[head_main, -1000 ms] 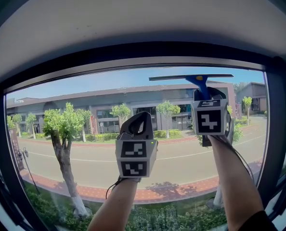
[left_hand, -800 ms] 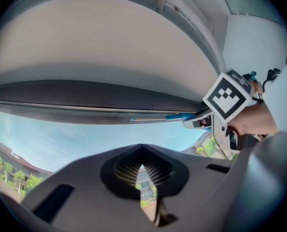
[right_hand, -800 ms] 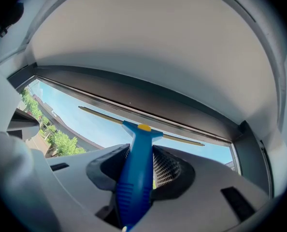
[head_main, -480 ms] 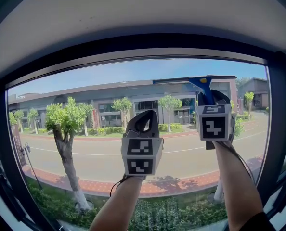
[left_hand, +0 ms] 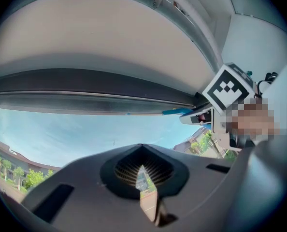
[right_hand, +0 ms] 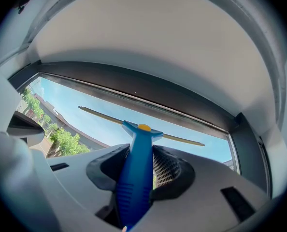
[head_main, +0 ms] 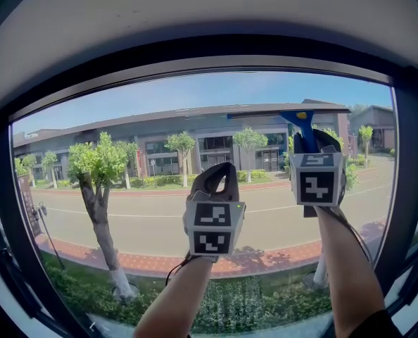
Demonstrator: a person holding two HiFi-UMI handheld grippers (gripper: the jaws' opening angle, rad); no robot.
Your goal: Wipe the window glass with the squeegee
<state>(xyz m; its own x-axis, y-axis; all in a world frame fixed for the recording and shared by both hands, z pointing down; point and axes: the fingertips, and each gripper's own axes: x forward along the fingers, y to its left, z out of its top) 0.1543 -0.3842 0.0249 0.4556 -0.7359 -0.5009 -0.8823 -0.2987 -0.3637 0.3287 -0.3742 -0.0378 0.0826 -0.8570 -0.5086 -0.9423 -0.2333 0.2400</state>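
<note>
Window glass (head_main: 124, 210), street and trees beyond. Left gripper (head_main: 219, 174): jaws together, empty, held beside the right. Right gripper (head_main: 309, 141): clamped on blue handle; squeegee (head_main: 288, 110) blade sits directly above it, below upper frame. Advice: keep blade flat, pressure even, draw straight.

Blue squeegee (head_main: 304, 125) handle with a yellow dot, dark blade, black-and-white square markers on the cubes of left gripper (head_main: 218, 176) and right gripper (head_main: 309, 144), dark window frame (head_main: 406, 189)
</note>
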